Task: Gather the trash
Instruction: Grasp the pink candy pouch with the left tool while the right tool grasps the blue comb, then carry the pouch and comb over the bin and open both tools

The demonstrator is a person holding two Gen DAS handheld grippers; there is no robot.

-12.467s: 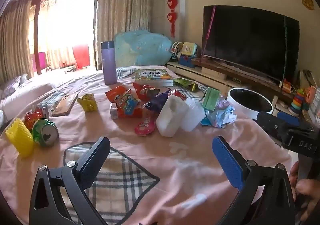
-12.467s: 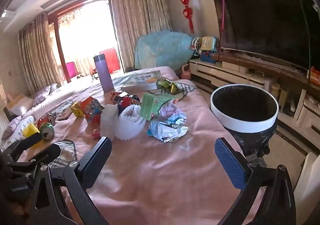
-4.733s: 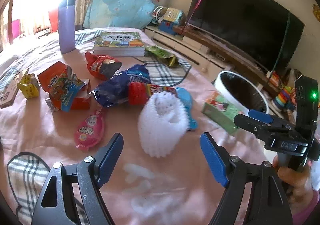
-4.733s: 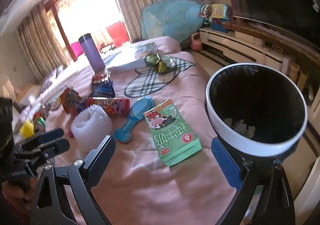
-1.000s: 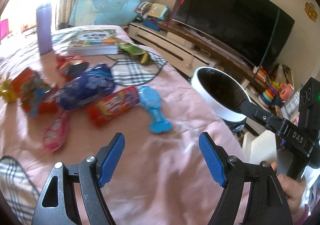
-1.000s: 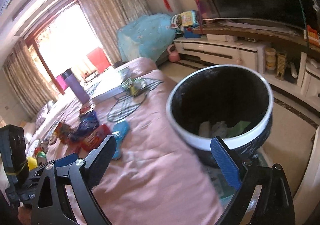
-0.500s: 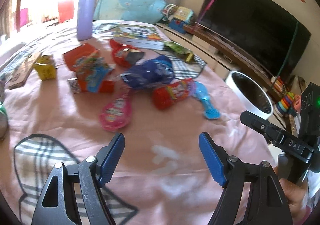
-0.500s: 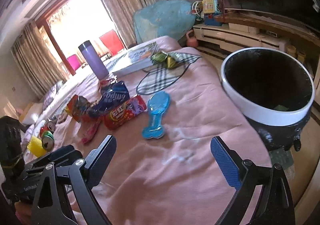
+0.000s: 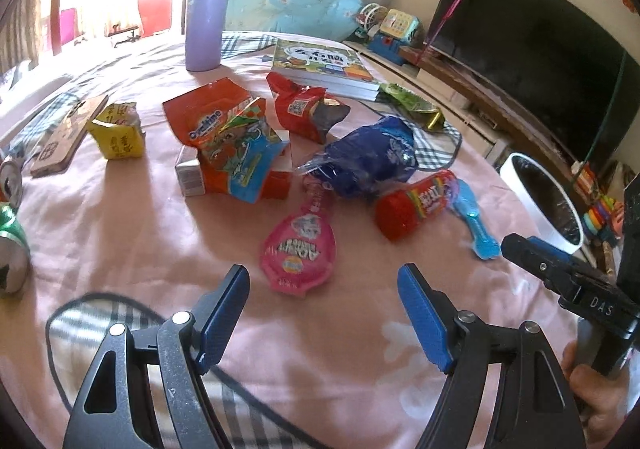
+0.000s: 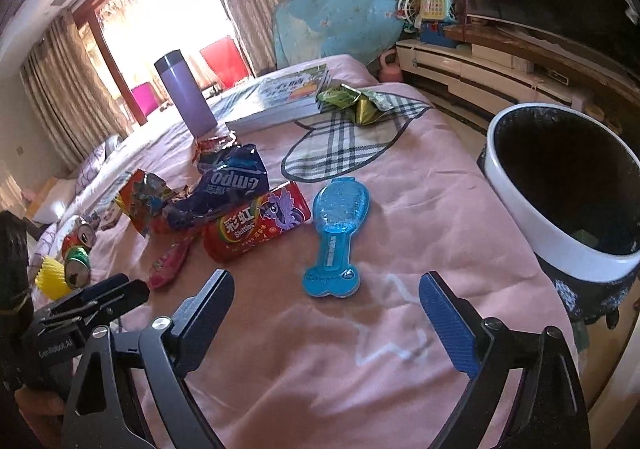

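Note:
Trash lies on the pink bedspread [image 9: 120,249]: a pink pouch [image 9: 298,245], a red Skittles packet [image 9: 416,205] [image 10: 256,227], a blue plastic blister [image 10: 336,233], a blue bag [image 9: 364,161], an orange Ovaltine bag [image 9: 228,141] and a red wrapper [image 9: 304,109]. The white-rimmed bin [image 10: 560,185] stands off the bed's right edge. My left gripper [image 9: 324,313] is open and empty just short of the pink pouch. My right gripper [image 10: 326,319] is open and empty just short of the blue blister.
A purple flask [image 9: 206,13], a book [image 9: 324,65], a green wrapper [image 10: 348,99], a yellow carton [image 9: 118,131] and cans [image 10: 78,269] also sit on the bed. A TV [image 9: 532,45] on a low cabinet stands beyond the bin.
Both grippers have come closer to the trash on the bed: the left toward the pink pouch, the right toward the blue blister, away from the bin. Both stay open.

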